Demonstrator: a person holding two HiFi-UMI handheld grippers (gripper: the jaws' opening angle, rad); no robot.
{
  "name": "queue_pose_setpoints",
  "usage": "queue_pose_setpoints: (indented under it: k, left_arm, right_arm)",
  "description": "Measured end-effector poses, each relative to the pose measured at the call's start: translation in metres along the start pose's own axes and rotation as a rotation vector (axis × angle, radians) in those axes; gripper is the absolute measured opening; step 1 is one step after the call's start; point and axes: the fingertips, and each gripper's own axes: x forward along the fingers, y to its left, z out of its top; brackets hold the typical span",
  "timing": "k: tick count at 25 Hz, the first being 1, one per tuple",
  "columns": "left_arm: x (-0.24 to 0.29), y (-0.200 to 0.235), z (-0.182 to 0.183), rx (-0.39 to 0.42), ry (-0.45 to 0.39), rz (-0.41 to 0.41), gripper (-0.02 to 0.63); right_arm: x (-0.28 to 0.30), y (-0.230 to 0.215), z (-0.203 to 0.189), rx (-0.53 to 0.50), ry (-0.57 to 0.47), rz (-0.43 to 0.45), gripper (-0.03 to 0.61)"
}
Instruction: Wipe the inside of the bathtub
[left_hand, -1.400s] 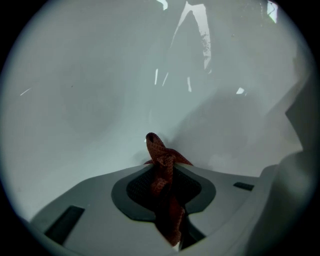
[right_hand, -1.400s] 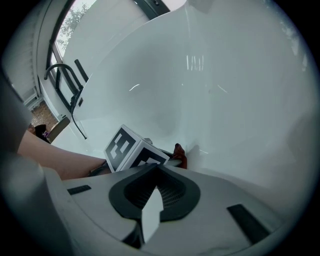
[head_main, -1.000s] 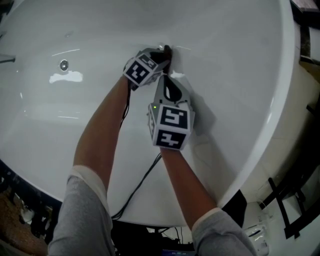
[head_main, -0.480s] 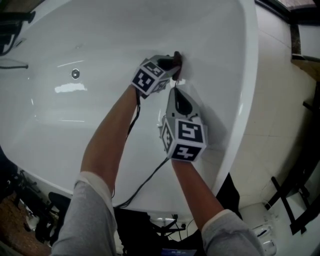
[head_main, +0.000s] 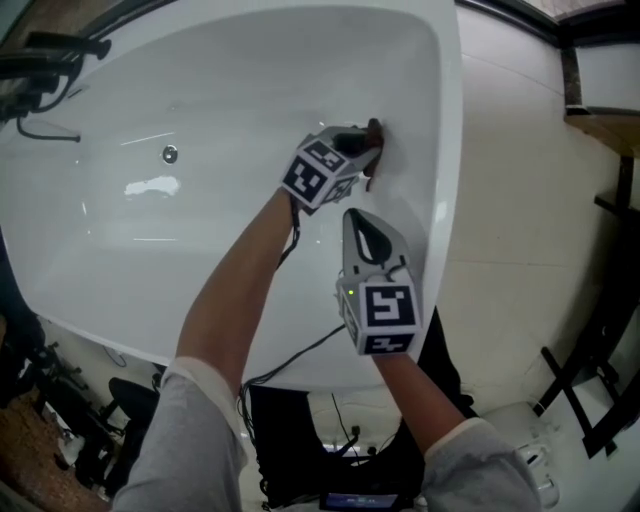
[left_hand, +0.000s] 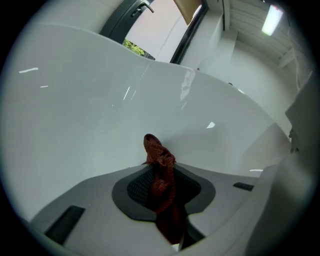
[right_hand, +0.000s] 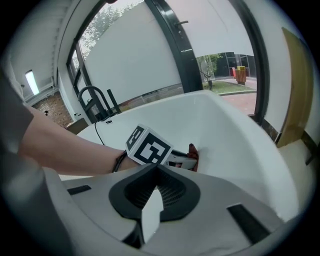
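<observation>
The white bathtub (head_main: 200, 90) fills the upper left of the head view. My left gripper (head_main: 368, 152) is shut on a dark red cloth (head_main: 376, 138) and presses it against the tub's inner wall near the right end. In the left gripper view the cloth (left_hand: 159, 165) is bunched between the pads and pokes out toward the white wall (left_hand: 100, 100). My right gripper (head_main: 355, 215) hovers just behind, over the tub's near side, shut with nothing in it. The right gripper view looks past its own jaws (right_hand: 152, 200) to the left gripper (right_hand: 186, 159) and the cloth (right_hand: 193, 151).
A round drain (head_main: 170, 154) sits in the tub's floor. A dark faucet (head_main: 45, 55) stands at the far left end. Tiled floor (head_main: 520, 200) lies right of the rim (head_main: 450, 150), with a black stand (head_main: 600, 330) farther right. A cable (head_main: 295, 360) hangs over the near rim.
My left gripper has slid the cloth along the wall toward the tub's right end. The right gripper has drawn back toward the near rim. My view has shifted right.
</observation>
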Motion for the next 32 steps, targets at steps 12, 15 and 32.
queue_pose_setpoints:
  k: [12, 15, 32]
  left_arm:
    - [-0.034, -0.061, 0.087, -0.004, -0.079, -0.063, 0.092]
    - [-0.045, -0.082, 0.108, -0.017, -0.108, -0.092, 0.092]
    - [-0.039, -0.079, 0.086, 0.026, -0.058, -0.054, 0.089]
  right_arm:
    - [-0.052, -0.004, 0.042, -0.010, -0.034, -0.008, 0.009]
    - [-0.064, -0.006, 0.054, -0.014, -0.044, -0.012, 0.009]
    - [-0.093, -0.047, 0.065, 0.069, -0.073, -0.098, 0.009]
